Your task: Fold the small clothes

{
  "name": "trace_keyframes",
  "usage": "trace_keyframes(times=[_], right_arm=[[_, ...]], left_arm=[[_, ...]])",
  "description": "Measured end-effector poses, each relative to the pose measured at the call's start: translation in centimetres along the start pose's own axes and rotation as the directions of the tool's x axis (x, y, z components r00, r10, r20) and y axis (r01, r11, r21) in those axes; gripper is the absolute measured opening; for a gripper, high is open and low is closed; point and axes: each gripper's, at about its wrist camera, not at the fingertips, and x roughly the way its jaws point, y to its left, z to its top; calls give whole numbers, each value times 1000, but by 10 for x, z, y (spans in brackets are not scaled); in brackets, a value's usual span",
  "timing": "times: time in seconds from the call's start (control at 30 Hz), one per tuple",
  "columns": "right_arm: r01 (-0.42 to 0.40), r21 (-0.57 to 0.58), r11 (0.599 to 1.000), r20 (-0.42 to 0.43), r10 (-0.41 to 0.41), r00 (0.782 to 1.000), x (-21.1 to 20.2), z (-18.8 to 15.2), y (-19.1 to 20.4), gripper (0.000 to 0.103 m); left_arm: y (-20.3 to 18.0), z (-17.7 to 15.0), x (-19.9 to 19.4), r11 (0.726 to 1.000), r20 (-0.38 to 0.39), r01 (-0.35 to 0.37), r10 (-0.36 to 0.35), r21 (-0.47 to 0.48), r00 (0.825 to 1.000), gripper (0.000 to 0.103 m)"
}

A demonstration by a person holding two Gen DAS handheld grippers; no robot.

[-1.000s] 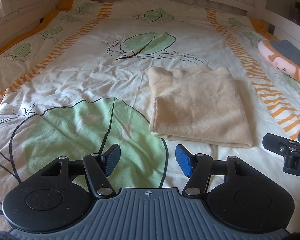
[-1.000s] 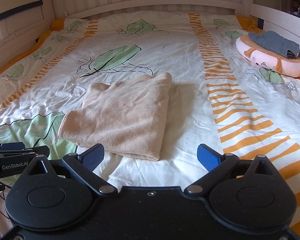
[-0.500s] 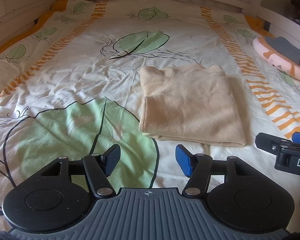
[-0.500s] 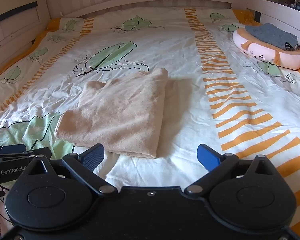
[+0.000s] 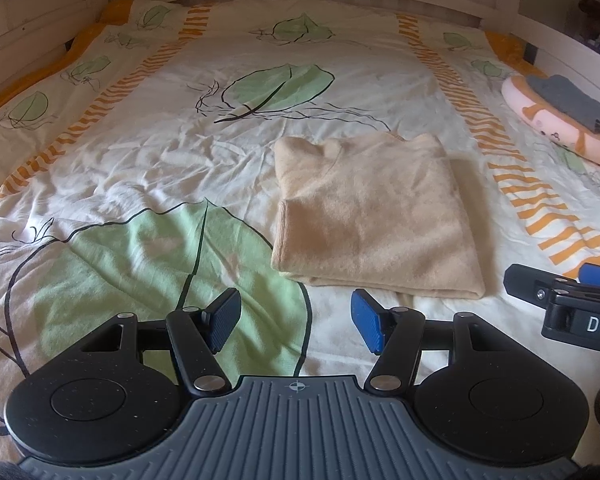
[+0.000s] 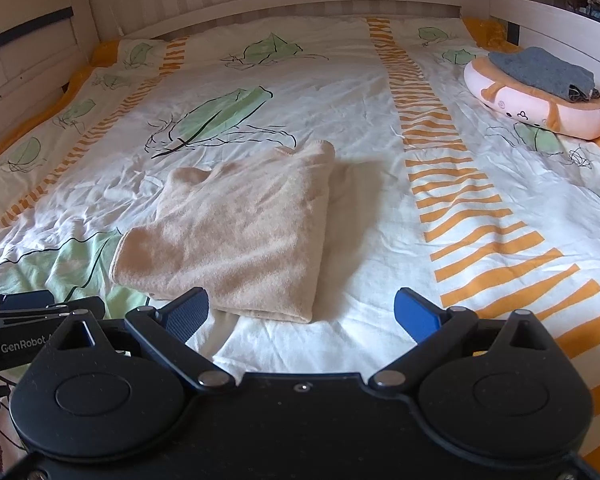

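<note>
Here the beige garment lies folded on the bed, its long axis running away from both tools, near edge closest. It sits ahead and right of the left tool, ahead and left of the right tool. Both tools are spread wide, holding nothing, just short of that edge; neither looks clearly nearer.

Left gripper held low, level, jaws parted, blue pads facing each other w/ nothing between. Right gripper alongside, jaws spread wider, also empty-handed. Each gripper's tip pokes into other's view at frame edge; both point fwd, same direction, near side by side.
</note>
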Motion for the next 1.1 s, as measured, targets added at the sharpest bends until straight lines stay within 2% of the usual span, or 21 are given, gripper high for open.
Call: trace_keyframes(times=[1.1], right_arm=[[-15,20,1000,-13,15,1000,5,1,1,99]], left_arm=[[-2,0,2,1000,1,4,-4,5,1000,59]])
